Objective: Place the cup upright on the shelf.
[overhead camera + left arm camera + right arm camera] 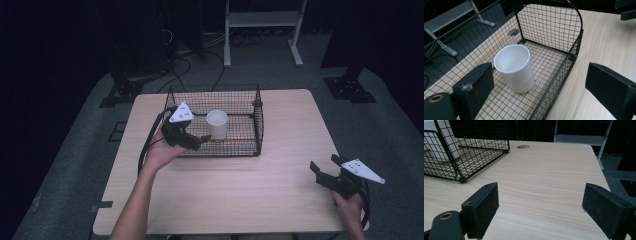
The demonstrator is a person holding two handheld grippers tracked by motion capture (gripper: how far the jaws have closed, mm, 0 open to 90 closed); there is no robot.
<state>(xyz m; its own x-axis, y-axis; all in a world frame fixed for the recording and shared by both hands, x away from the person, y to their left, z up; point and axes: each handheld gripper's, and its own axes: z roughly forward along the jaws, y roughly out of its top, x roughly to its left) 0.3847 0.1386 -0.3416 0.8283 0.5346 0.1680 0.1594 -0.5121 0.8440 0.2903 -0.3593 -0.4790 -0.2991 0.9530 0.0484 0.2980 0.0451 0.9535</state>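
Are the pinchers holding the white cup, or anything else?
Nothing is held. The left gripper is open beside the white paper cup in the black wire basket; the right gripper is open too.

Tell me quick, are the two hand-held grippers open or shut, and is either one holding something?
Left hand-held gripper: open, holding nothing, at the wire basket's near wall by the white cup.
Right hand-held gripper: open, holding nothing, over the table.

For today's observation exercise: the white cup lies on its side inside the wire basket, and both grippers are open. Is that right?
Not quite. The white cup stands upright inside the wire basket, mouth up, as the left gripper view shows. The rest holds: the left gripper and right gripper are open.
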